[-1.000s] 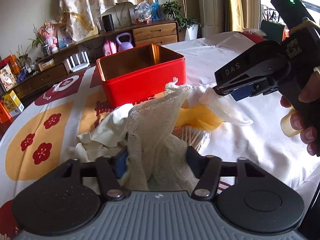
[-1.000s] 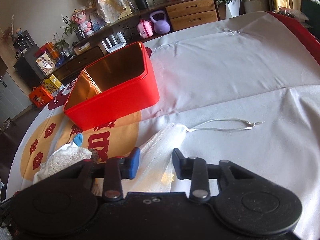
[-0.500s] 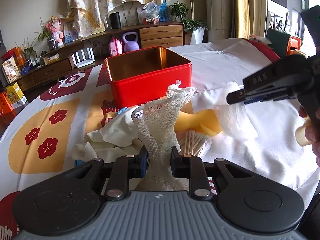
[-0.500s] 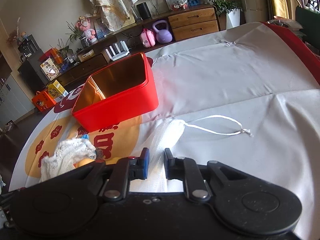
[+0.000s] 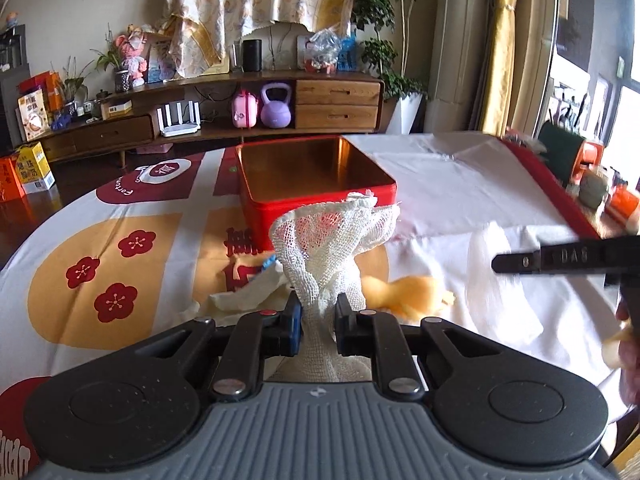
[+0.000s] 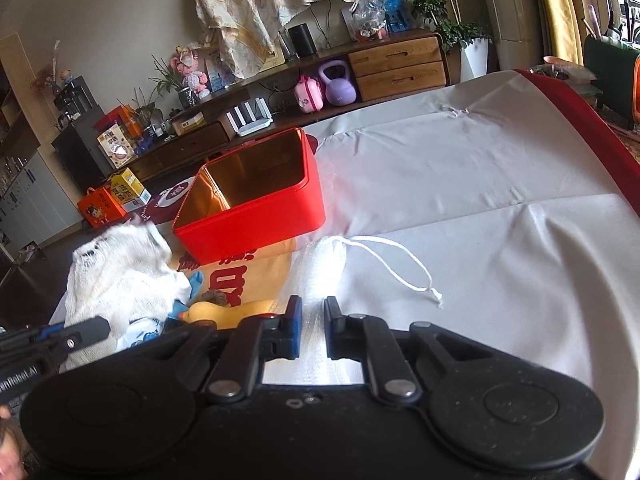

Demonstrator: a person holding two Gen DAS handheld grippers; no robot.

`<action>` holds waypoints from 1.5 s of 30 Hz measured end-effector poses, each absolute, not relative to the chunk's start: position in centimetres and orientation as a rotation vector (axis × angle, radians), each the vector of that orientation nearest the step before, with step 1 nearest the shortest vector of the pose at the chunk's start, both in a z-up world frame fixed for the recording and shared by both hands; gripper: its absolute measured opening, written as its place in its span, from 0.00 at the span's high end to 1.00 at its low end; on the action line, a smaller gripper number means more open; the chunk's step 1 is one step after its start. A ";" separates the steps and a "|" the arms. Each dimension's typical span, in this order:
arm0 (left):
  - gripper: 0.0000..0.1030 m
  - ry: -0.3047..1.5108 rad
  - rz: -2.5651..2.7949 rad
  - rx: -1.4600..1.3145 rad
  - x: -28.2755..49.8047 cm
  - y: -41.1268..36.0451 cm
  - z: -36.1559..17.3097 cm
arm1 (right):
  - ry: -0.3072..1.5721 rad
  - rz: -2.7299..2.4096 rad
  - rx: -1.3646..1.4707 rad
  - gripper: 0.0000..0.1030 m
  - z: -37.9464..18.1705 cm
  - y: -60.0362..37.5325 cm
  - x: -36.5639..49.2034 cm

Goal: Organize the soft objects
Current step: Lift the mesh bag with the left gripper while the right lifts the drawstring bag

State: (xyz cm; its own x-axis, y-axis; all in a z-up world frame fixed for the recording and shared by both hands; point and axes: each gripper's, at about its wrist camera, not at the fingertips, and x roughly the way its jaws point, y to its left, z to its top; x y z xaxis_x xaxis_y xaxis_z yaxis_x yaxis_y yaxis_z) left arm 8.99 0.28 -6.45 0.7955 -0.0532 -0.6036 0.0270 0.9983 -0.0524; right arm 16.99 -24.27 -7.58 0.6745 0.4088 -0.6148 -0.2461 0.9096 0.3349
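left gripper closing on gauze; right gripper closing on blurred white pouch.

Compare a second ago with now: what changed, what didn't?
Both grippers closed on cloth. The left gripper, open around the mesh cloth before, now pinches and lifts it. The right gripper closed on the drawstring bag, whose cord shifted. The red tin stays put, with nothing visible inside, and the yellow toy still lies on the table.
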 end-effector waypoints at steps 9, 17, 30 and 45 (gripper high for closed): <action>0.84 0.650 -0.123 -0.106 7.8 0.7 -5.5 | 0.739 0.387 0.230 0.90 -7.4 -24.8 15.7; 0.84 0.704 -0.197 -0.040 8.0 -0.9 -7.4 | 0.746 0.385 0.226 0.90 -7.6 -25.0 15.1; 0.72 0.751 -0.272 0.103 8.1 -3.9 -10.3 | 0.772 0.382 0.221 0.90 -8.5 -25.4 14.8; 0.38 0.709 -0.277 0.331 9.8 -8.5 -11.8 | 0.792 0.363 0.215 0.89 -8.9 -25.8 15.0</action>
